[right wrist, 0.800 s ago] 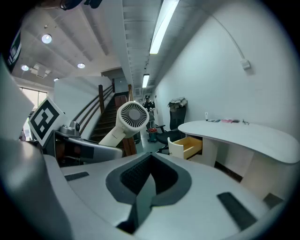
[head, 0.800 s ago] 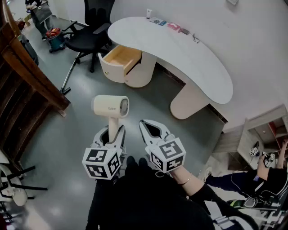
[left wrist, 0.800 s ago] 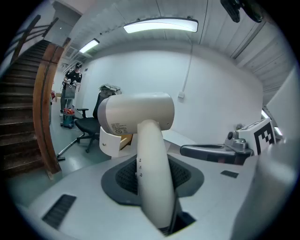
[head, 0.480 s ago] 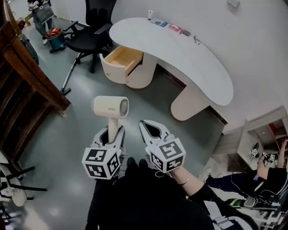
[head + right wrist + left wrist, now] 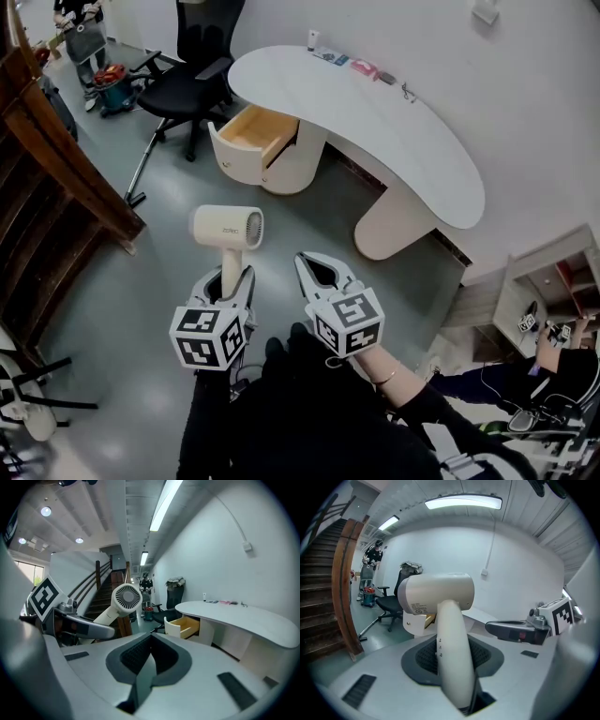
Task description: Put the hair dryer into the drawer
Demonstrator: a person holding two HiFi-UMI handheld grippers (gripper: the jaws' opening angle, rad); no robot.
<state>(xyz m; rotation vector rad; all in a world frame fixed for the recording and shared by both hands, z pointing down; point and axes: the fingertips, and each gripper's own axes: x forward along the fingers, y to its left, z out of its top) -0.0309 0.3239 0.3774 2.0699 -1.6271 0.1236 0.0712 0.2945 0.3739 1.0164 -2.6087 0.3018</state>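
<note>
A cream hair dryer stands upright in the air, its handle clamped between the jaws of my left gripper. Its round grille shows at the left of the right gripper view. My right gripper hangs beside it, shut, with nothing between its jaws. Ahead, the wooden drawer stands pulled open from the curved white desk; it also shows as a drawer in the right gripper view. Both grippers are well short of the drawer, over the grey floor.
A black office chair stands left of the drawer. A dark wooden stair rail runs along the left side. Small items lie on the desk top. A person sits at the lower right by a shelf.
The desk and drawer have shifted slightly down and closer in the head view. The hair dryer stays clamped in the left gripper; the right gripper keeps its place beside it.
</note>
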